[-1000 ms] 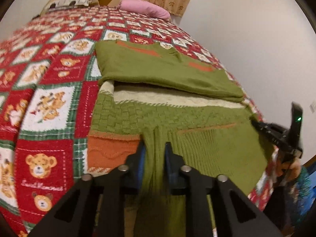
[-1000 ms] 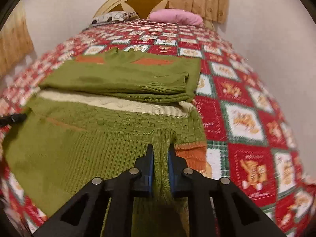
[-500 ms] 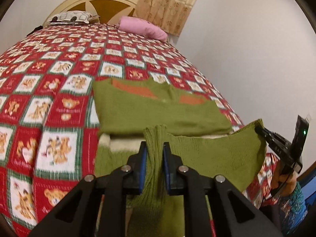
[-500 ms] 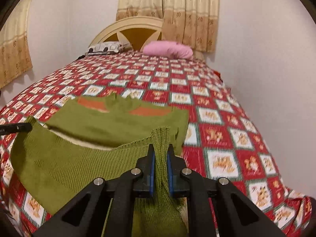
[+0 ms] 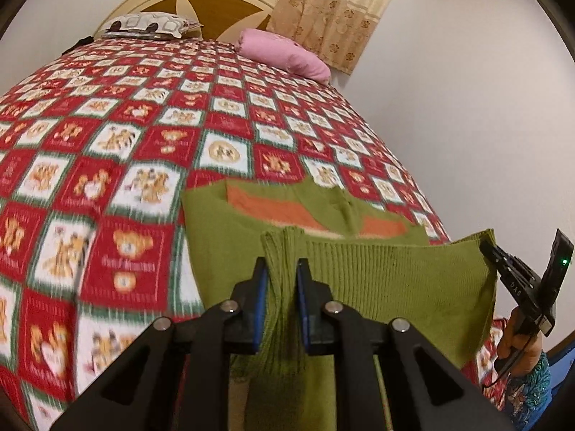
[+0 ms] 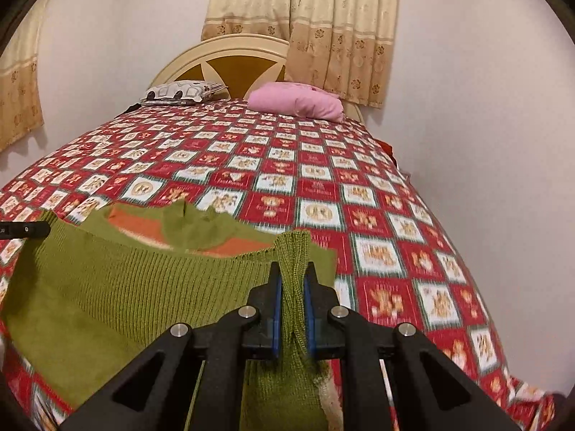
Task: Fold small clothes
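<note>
A wide bed fills both views, covered by a red and white checkered bedspread (image 5: 107, 165) printed with teddy bears. At the far end stands a cream and brown arched headboard (image 6: 230, 61), and behind it hang beige flowered curtains (image 6: 305, 25) against the pale wall. Two pillows lie at the head of the bed: a pink pillow (image 5: 284, 54) on the right side and a white pillow with dark pattern (image 6: 183, 91) on the left side.

The green knit sweater (image 5: 377, 280) lies on the near part of the bed. Its upper part, with orange patches (image 5: 273, 208), rests flat on the bedspread. The ribbed hem is lifted above it and stretched between the two grippers like a band, so that it hides the middle of the garment. It seems that a cream layer shows under the hem in the right wrist view, but this part is blurred.

The left gripper (image 5: 282, 280) is clamped on one corner of the ribbed hem; the knit is bunched between its blue pads (image 5: 261, 287). The right gripper (image 6: 293, 287) is clamped in the same way on the opposite corner, with the fabric standing up between the fingers. In the left wrist view the right gripper appears at the right edge, held by the person's hand (image 5: 517, 337), and a small green light (image 5: 564, 262) glows on it
</note>
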The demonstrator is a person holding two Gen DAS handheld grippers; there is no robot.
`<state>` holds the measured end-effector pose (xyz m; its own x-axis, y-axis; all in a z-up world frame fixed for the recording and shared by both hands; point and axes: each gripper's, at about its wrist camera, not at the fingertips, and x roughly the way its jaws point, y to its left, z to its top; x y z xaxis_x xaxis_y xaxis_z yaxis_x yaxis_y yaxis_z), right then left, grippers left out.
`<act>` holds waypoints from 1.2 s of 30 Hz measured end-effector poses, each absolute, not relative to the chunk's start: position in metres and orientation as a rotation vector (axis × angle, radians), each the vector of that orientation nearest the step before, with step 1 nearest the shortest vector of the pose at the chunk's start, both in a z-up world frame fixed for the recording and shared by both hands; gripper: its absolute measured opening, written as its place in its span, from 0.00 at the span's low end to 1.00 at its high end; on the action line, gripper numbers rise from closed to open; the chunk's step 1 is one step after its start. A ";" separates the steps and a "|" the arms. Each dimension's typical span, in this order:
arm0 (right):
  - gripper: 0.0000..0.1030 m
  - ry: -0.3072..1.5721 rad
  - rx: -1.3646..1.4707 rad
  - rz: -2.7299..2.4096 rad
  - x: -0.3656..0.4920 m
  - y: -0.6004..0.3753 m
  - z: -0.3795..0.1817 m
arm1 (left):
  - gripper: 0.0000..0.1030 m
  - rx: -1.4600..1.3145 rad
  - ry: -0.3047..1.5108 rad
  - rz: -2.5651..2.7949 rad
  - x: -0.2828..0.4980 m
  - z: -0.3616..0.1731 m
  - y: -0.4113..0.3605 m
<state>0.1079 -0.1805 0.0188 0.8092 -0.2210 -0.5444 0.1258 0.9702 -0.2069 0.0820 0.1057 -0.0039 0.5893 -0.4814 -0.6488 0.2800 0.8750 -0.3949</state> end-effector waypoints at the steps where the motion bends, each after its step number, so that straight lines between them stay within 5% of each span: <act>1: 0.09 0.601 -0.168 -0.191 0.115 -0.182 0.018 | 0.16 -0.271 0.832 -0.448 0.091 -0.003 0.106; 12: 0.09 0.607 -0.190 -0.252 0.221 -0.201 0.000 | 0.16 -0.245 0.816 -0.384 0.163 -0.002 0.089; 21: 0.09 0.724 -0.152 -0.317 0.273 -0.228 -0.062 | 0.16 -0.191 0.883 -0.231 0.205 -0.060 0.068; 26: 0.09 0.804 -0.114 -0.285 0.282 -0.236 -0.072 | 0.26 -0.172 0.885 -0.205 0.203 -0.064 0.068; 30: 0.18 0.898 -0.066 -0.254 0.293 -0.245 -0.077 | 0.48 -0.192 0.908 -0.155 0.207 -0.068 0.074; 36: 0.19 0.700 0.094 -0.318 0.223 -0.274 -0.026 | 0.46 -0.138 0.857 -0.134 0.172 -0.046 0.090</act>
